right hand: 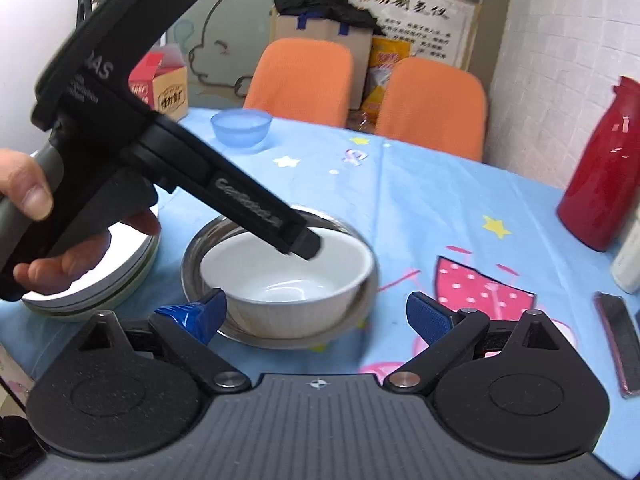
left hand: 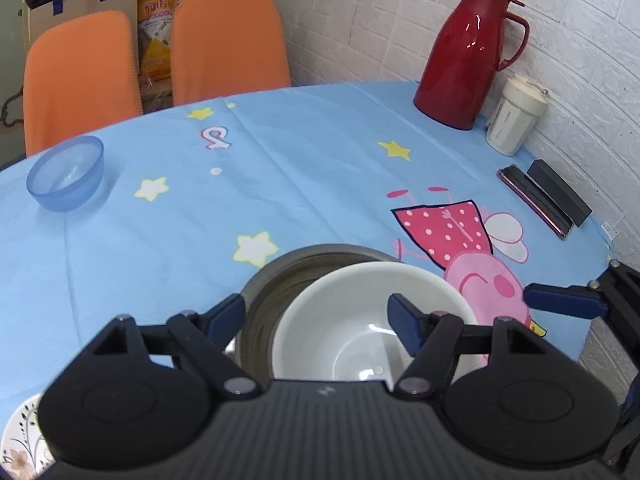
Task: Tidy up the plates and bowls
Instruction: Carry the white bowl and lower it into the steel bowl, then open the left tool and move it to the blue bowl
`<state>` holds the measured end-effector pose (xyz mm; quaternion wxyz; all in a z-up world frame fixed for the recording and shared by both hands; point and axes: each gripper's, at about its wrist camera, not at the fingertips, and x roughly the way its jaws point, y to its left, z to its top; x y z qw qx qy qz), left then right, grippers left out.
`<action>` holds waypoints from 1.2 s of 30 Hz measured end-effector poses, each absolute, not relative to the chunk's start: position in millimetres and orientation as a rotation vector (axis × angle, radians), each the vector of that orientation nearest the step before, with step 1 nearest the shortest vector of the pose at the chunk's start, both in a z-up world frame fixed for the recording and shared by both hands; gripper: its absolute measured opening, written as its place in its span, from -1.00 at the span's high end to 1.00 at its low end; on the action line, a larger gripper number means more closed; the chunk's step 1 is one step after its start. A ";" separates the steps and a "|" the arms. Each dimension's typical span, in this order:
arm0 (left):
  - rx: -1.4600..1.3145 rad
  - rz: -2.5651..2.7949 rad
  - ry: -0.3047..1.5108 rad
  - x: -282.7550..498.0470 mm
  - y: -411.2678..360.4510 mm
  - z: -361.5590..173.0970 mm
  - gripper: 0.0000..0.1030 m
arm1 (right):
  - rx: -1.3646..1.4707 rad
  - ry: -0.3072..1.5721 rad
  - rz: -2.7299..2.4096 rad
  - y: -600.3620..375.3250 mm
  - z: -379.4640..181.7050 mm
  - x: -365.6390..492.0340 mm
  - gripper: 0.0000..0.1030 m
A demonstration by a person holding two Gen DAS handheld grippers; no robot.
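Observation:
A white bowl (left hand: 360, 320) (right hand: 288, 276) sits inside a steel bowl (left hand: 264, 300) (right hand: 196, 252) on the blue tablecloth. My left gripper (left hand: 316, 316) is open just above them, one finger over the white bowl's inside, the other outside the steel rim; it also shows from the side in the right wrist view (right hand: 308, 246). My right gripper (right hand: 316, 316) is open and empty, just in front of the bowls. A blue plastic bowl (left hand: 66, 174) (right hand: 242, 124) stands at the far side. A stack of plates (right hand: 100, 280) lies left of the bowls; a floral plate edge (left hand: 20, 440) shows too.
A red thermos (left hand: 468, 56) (right hand: 600, 184), a white cup (left hand: 516, 116), a phone (left hand: 536, 204) (right hand: 620, 344) and a black box (left hand: 560, 192) stand by the brick wall on the right. Two orange chairs (left hand: 228, 48) (right hand: 432, 104) stand behind the table.

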<state>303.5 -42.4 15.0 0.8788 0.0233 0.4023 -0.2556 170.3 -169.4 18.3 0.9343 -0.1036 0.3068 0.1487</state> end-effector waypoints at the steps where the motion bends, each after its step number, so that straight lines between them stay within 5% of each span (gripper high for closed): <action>1: 0.050 -0.527 0.834 303.3 -41.9 16.3 -0.40 | -0.183 0.611 0.292 -176.1 21.9 166.4 -0.64; 21: 0.058 -0.484 0.841 298.6 -36.6 20.5 -0.40 | -0.093 0.616 0.238 -193.6 10.1 184.3 -0.64; 36: 0.018 -0.421 0.789 297.6 42.5 39.1 -0.41 | -0.276 0.550 0.284 -139.0 45.9 209.5 -0.64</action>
